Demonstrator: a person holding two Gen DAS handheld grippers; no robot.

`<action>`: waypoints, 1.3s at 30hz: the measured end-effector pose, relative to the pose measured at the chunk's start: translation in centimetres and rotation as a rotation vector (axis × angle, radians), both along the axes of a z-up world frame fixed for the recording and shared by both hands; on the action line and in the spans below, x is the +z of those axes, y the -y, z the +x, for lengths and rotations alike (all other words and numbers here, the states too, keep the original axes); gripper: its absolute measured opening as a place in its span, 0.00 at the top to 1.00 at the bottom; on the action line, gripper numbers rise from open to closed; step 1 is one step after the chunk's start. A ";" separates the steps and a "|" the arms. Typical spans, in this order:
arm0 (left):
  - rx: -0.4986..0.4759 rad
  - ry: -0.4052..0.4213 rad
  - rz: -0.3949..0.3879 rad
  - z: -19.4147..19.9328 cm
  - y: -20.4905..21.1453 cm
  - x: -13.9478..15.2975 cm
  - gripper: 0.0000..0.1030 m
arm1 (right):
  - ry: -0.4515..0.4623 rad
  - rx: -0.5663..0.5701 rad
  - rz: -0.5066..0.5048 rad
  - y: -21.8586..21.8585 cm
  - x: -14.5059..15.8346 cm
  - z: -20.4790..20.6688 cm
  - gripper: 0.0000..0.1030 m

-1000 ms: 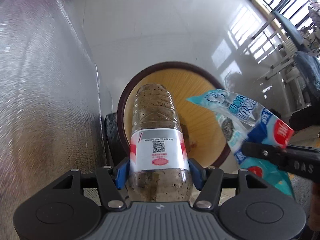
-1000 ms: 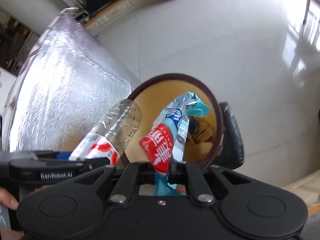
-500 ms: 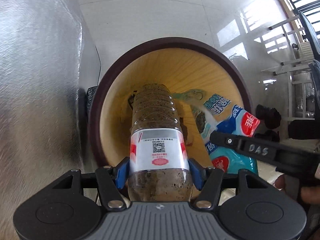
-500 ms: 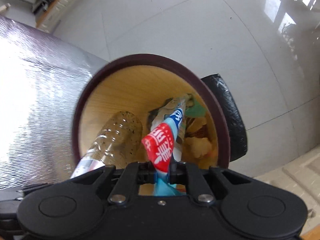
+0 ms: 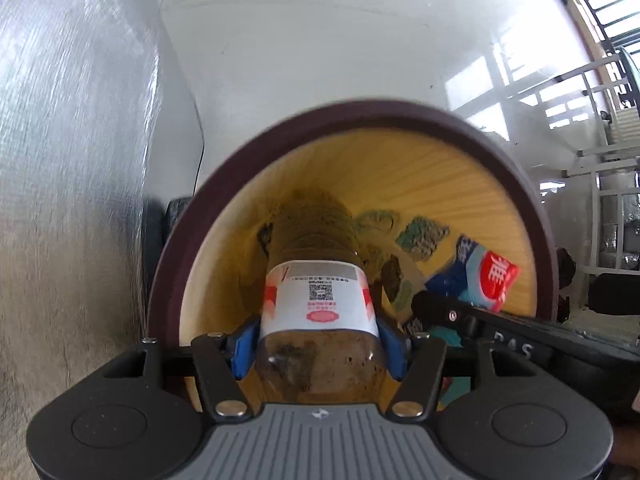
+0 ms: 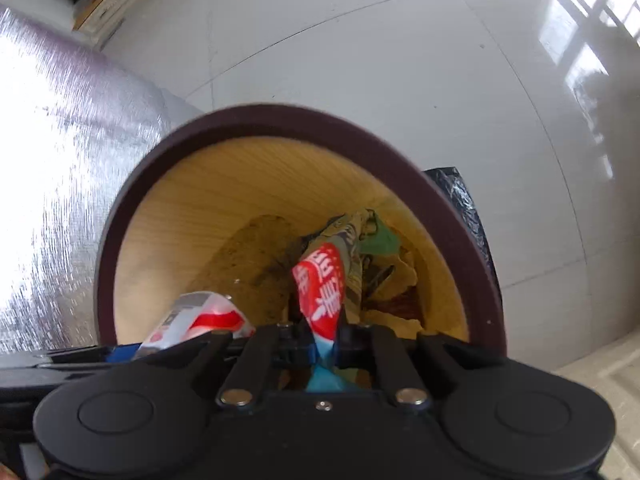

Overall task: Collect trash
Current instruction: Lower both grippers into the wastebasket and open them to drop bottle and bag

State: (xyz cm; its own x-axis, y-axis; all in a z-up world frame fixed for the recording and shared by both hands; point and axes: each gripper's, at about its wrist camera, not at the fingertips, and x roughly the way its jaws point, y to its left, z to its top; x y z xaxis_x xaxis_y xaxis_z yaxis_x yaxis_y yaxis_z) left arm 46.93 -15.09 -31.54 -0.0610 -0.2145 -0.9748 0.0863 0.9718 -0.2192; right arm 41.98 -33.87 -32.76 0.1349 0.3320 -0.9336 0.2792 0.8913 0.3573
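We take the round bin (image 5: 400, 120) as our landmark: it has a dark brown rim and a yellow inner wall, and it stands on a pale tiled floor (image 5: 320, 40) just beside a silver foil surface (image 5: 72, 160).

Our left gripper (image 5: 318, 344) points down into the mouth of the bin. Its blue pads (image 5: 242, 350) are clamped on the two sides of a clear plastic bottle (image 5: 318, 296) with a white and red label. The bottle is dirty inside, and its far end is already below the rim, deep in the bin.

Our right gripper (image 6: 323, 346) is also over the mouth of the bin, on the right of the bottle. Its jaws are pressed together on a blue, white and red snack wrapper (image 6: 320, 292). The wrapper hangs down inside the bin, and its upper end is pinched between the jaws.

At the bottom of the bin lie other pieces of trash (image 6: 384, 276), green and yellow. We cannot tell what each piece is.
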 end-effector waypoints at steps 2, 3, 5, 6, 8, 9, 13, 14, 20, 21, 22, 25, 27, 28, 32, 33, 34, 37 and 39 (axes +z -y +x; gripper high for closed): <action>0.005 0.007 -0.010 -0.1 0.0 0.0 0.40 | -0.020 -0.053 0.026 0.6 0.4 -0.1 0.89; 0.007 0.012 -0.015 -0.1 0.0 0.0 0.40 | -0.027 -0.075 0.036 0.7 0.6 0.0 0.87; 0.019 0.015 -0.031 -0.1 -0.3 0.1 0.39 | -0.026 -0.101 0.050 1.4 1.5 -0.1 0.82; 0.023 0.008 -0.037 -0.2 -0.4 0.1 0.39 | -0.020 -0.108 0.052 1.6 1.9 -0.2 0.73; 0.036 -0.010 -0.049 -0.4 -0.8 0.3 0.32 | -0.008 -0.116 0.041 1.8 3.1 -0.6 0.42; 0.042 -0.016 -0.057 -0.1 -0.8 0.4 0.30 | -0.001 -0.109 0.035 2.0 3.7 -0.8 0.37; 0.047 -0.023 -0.073 -0.8 -1.6 1.1 0.30 | -0.008 -0.073 0.018 2.6 5.4 -1.1 0.39; 0.046 -0.027 -0.072 -0.9 -1.7 1.3 0.30 | -0.015 -0.064 0.007 3.1 5.9 -1.2 0.40; 0.014 -0.050 -0.057 -1.6 -2.4 1.2 0.32 | -0.006 -0.098 -0.052 4.7 8.7 -3.4 0.40; 0.010 -0.052 -0.057 -1.7 -2.4 1.2 0.32 | 0.000 -0.124 -0.058 5.1 9.2 -4.2 0.40; 0.007 -0.053 -0.055 -1.5 -1.7 0.8 0.32 | 0.004 -0.156 -0.067 5.5 9.7 -5.0 0.39; -0.010 -0.052 -0.047 -1.7 -1.6 0.7 0.34 | -0.011 -0.276 -0.116 7.0 10.6 -7.8 0.31; -0.020 -0.055 -0.042 -1.8 -1.4 0.5 0.36 | -0.027 -0.341 -0.132 7.8 10.5 -9.3 0.31; -0.023 -0.057 -0.042 -1.9 -1.4 0.2 0.36 | -0.035 -0.361 -0.125 8.0 10.2 -9.7 0.32; -0.040 -0.054 -0.029 -2.3 -1.2 -0.2 0.38 | 0.011 -0.375 -0.087 8.0 9.3 -9.3 0.63; -0.044 -0.052 -0.026 -2.4 -1.2 -0.2 0.39 | 0.025 -0.352 -0.098 7.7 9.3 -8.8 0.90; -0.047 -0.050 -0.025 -2.4 -1.1 -0.2 0.40 | 0.038 -0.326 -0.110 7.5 9.5 -8.4 0.98; -0.050 -0.048 -0.030 -2.4 -1.1 -0.2 0.44 | 0.108 -0.234 -0.120 5.7 10.4 -6.8 0.98; -0.056 -0.046 -0.030 -2.4 -0.9 -0.2 0.47 | 0.117 -0.162 -0.126 4.3 10.0 -5.3 0.99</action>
State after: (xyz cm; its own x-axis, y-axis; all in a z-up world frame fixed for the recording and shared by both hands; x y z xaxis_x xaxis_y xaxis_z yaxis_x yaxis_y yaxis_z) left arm 44.55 -14.16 -31.76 -0.1181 -0.2390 -0.9638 0.1292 0.9586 -0.2536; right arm 36.65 -38.14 -22.79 0.2870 0.1786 -0.9411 0.3856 0.8778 0.2842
